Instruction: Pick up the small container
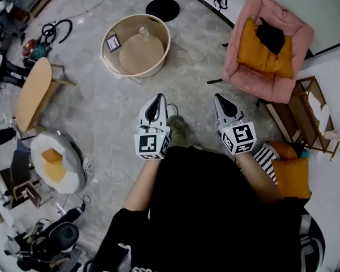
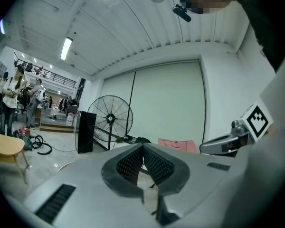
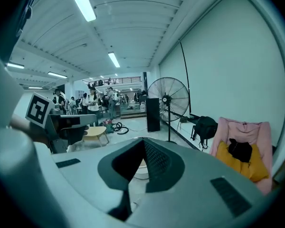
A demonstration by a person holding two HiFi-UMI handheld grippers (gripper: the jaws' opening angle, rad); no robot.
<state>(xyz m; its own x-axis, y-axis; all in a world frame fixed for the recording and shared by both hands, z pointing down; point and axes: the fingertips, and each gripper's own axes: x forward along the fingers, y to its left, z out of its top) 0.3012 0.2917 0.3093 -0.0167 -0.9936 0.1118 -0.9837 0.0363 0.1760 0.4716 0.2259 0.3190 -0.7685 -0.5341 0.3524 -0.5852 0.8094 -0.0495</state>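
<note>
Since the left gripper [image 1: 158, 97] and right gripper [image 1: 220, 97] were clenched shut and empty, their fingers [image 2: 130, 165] probably needed opening first — before reaching the round tub [image 1: 165, 44] at upper centre.

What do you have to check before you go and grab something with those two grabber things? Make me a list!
1. Left gripper empty: ok, jaws shut on nothing.
2. Right gripper empty: ok, jaws shut on nothing.
3. Jaws open for a grab: not ok, both are shut.
4. Small container spotted: cannot tell; only a round cream tub with a tan knobbed disc inside stands on the grey floor ahead.
5. Tub in reach: not ok, both grippers are well apart from it.
</note>
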